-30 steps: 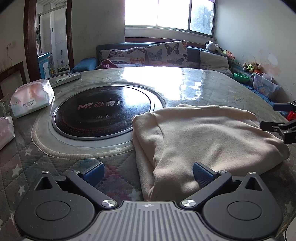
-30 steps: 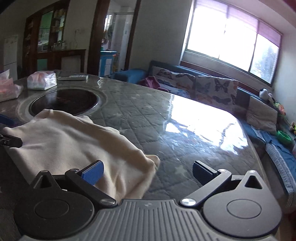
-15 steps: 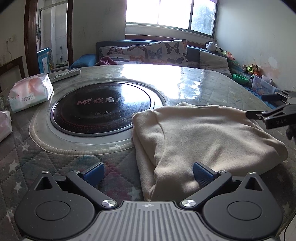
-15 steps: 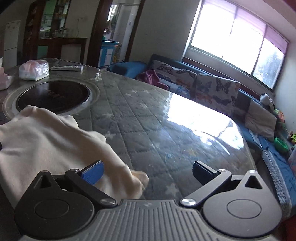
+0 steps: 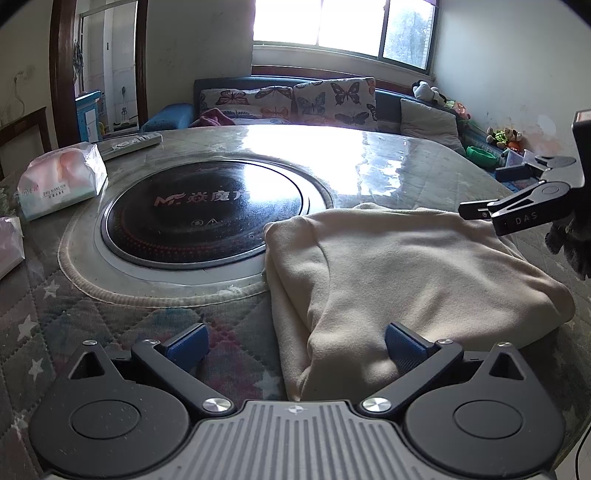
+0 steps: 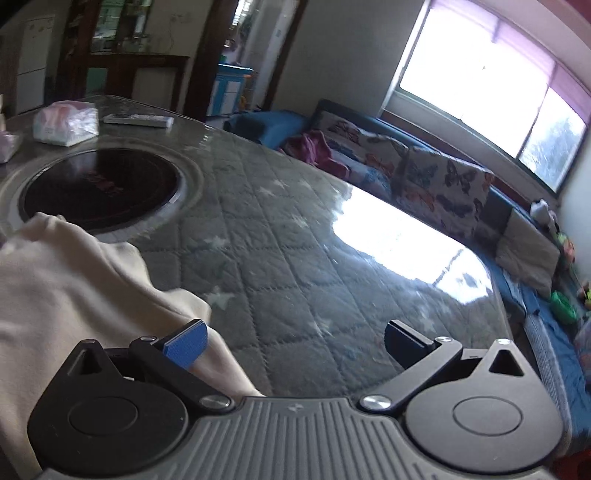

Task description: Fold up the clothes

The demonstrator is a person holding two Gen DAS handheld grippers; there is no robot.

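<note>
Right wrist: garment (image 6: 66,280) edge beside bare table (image 6: 314,258).

Folded garment (image 5: 406,273) is lying on the tabletop (image 5: 369,155), just right of the round cooktop (image 5: 203,214). Tissue pack (image 5: 61,181) is sitting far left, remote (image 5: 129,142) behind it. Sofa (image 5: 288,99) is running behind the tabletop, under the window (image 5: 343,22).

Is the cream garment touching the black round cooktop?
Touching: in the left wrist view the garment's left corner lies over the cooktop's right rim.
</note>
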